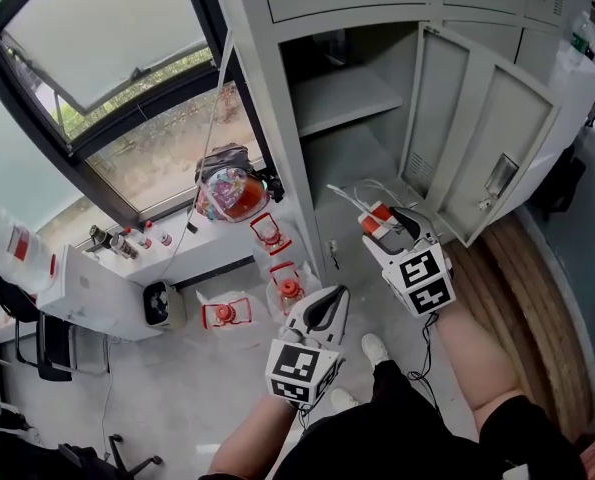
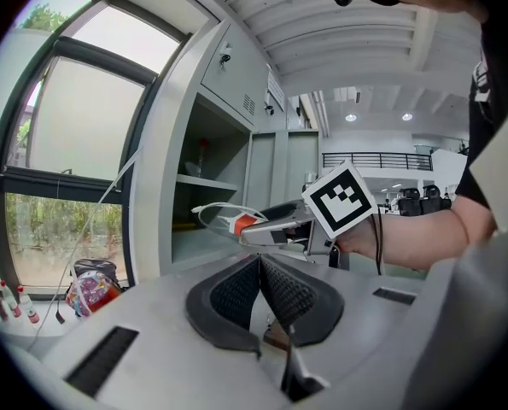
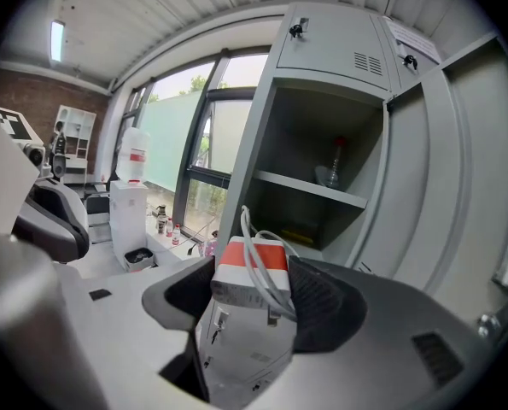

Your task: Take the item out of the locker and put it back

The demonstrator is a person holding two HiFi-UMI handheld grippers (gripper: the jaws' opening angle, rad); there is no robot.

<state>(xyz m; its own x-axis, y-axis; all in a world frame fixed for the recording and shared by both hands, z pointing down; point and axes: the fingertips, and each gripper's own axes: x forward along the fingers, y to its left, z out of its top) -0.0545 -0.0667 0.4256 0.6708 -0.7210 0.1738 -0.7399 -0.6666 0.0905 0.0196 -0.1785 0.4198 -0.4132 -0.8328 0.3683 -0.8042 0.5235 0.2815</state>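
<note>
Pale grey plastic left gripper (image 1: 326, 305): black ribbed rubber pads (image 2: 232, 301), white cube with black square markers (image 1: 302, 370). Matching right gripper (image 1: 387, 226), thin black cable (image 1: 426, 340) trailing. Person: black short-sleeved clothing (image 1: 427, 436), white shoes (image 1: 375, 347).

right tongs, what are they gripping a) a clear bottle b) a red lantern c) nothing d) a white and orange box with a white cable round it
d: the right gripper view shows the right tongs closed on the white and orange box, with a white cable looped over it.
</note>
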